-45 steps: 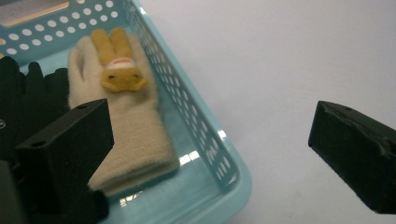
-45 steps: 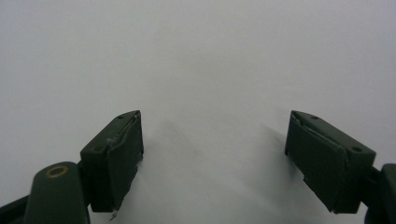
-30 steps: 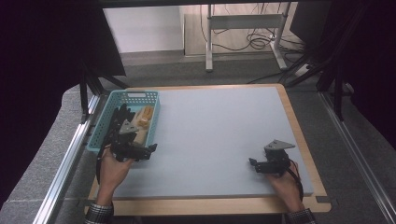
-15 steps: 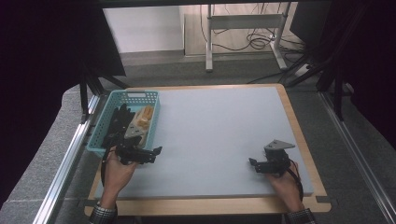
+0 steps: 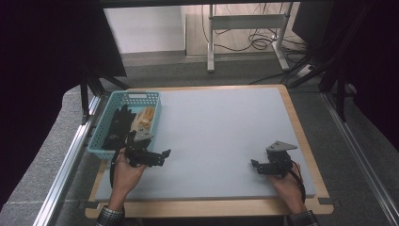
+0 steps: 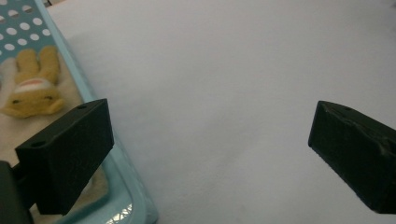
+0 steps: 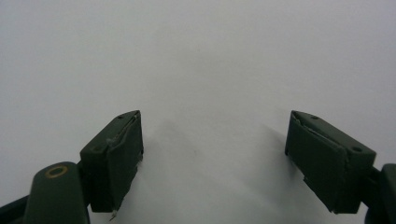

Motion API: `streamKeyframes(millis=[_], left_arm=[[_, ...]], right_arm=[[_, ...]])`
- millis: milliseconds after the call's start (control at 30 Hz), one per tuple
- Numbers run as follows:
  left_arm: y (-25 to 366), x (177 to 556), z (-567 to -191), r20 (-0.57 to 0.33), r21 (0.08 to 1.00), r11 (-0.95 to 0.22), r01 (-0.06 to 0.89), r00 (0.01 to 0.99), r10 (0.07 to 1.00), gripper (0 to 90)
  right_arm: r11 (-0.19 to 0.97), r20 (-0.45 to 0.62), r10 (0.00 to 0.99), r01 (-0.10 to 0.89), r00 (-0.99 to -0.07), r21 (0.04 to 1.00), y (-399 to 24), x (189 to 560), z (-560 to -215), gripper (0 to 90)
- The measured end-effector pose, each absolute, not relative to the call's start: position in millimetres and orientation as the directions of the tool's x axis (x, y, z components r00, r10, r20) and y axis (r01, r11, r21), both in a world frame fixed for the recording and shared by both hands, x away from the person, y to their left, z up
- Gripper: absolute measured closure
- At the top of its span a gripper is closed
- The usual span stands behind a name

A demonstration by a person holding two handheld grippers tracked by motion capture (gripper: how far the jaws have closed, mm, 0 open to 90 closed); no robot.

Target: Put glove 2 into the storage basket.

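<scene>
The plush toy lies in the teal basket at the worktop's left edge, beside the left gripper, fingers spread and empty. Judged light, soft and compressible: pinch it across the torso. The right gripper rests apart, fingers likewise spread.

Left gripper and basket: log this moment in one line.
left gripper: open, empty, beside basket | right gripper: open, empty, over mat | basket: plush toy, black glove
</scene>
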State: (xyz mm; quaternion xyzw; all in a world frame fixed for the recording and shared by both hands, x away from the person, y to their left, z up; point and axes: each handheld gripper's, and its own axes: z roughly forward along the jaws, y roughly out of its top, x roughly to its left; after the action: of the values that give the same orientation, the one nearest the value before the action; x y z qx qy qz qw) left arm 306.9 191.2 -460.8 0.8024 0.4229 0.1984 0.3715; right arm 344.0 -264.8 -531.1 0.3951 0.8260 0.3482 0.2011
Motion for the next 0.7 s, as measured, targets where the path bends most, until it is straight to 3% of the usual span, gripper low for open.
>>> streamKeyframes(millis=[700], left_arm=[[161, 315, -467, -0.005, 0.782, -0.374, 0.498, 0.606, 0.796, 0.5]], right_arm=[[0.445, -0.057, 0.793, 0.512, -0.607, 0.734, -265, 344, -531, 18.8]])
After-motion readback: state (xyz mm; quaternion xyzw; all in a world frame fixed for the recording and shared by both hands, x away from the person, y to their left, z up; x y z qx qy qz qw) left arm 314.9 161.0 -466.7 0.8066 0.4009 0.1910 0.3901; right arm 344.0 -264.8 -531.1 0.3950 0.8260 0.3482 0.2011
